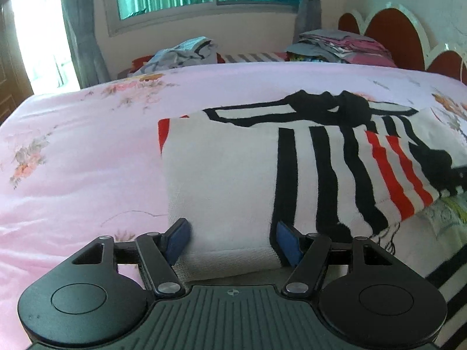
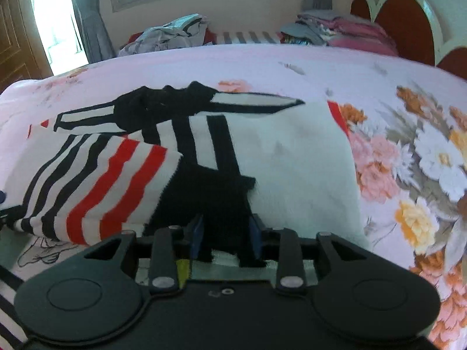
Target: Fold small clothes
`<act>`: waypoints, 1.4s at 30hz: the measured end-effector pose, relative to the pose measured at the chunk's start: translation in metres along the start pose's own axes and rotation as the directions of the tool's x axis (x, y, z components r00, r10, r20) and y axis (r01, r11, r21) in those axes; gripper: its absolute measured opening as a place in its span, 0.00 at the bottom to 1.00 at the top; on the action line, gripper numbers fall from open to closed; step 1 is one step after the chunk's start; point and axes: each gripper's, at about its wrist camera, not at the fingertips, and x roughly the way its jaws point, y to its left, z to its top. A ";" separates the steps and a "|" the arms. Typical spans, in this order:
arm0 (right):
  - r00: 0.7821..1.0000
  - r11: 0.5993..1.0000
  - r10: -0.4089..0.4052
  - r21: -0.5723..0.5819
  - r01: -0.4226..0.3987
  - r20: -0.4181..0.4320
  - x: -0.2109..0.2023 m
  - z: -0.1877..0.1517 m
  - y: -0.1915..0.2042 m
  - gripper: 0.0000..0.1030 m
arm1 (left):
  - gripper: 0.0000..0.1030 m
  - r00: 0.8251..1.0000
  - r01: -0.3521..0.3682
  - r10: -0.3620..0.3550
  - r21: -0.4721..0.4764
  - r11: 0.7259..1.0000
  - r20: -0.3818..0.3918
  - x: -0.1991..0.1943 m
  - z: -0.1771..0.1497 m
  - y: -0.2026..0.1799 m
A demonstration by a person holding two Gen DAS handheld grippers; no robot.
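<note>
A small white knit garment with black and red stripes lies partly folded on the pink floral bedspread. My left gripper is open, its blue pads on either side of the garment's near white edge. In the right wrist view the same garment shows its white side panel, a black patch and a striped sleeve folded over. My right gripper has its pads on either side of the garment's near black-and-white edge; whether they pinch it is unclear.
A loose heap of grey clothes and a stack of folded pink and grey clothes lie at the far side of the bed. A red-and-white headboard is at the right. A window with green curtains is behind.
</note>
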 end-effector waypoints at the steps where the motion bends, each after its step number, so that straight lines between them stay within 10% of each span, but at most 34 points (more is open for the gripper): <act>1: 1.000 1.000 -0.001 0.004 0.001 -0.001 0.000 0.000 0.001 0.30 | 0.64 1.000 -0.002 0.002 -0.005 1.000 -0.002 0.001 0.000 -0.001; 8: 0.999 0.998 -0.047 0.041 0.046 0.023 -0.001 -0.005 -0.002 0.45 | 0.64 1.000 0.016 -0.016 0.011 1.000 0.007 0.000 -0.002 0.000; 11: 1.000 0.997 0.030 0.068 -0.030 0.009 0.000 -0.003 -0.004 0.21 | 0.64 1.000 0.016 -0.016 0.018 1.000 0.007 0.001 -0.001 0.000; 17: 0.998 0.997 -0.001 0.072 -0.003 0.056 -0.012 0.011 -0.016 0.32 | 0.65 1.000 -0.008 0.007 0.038 0.999 0.029 -0.004 0.011 -0.004; 25: 0.989 0.991 -0.095 0.107 0.083 0.112 0.003 0.051 -0.066 0.12 | 0.64 0.992 0.097 -0.096 -0.011 0.995 0.077 0.013 0.070 -0.054; 42: 0.999 1.000 -0.025 0.003 0.024 0.042 0.076 0.095 -0.125 0.00 | 0.65 0.996 -0.077 0.075 -0.053 0.996 -0.038 0.083 0.091 -0.133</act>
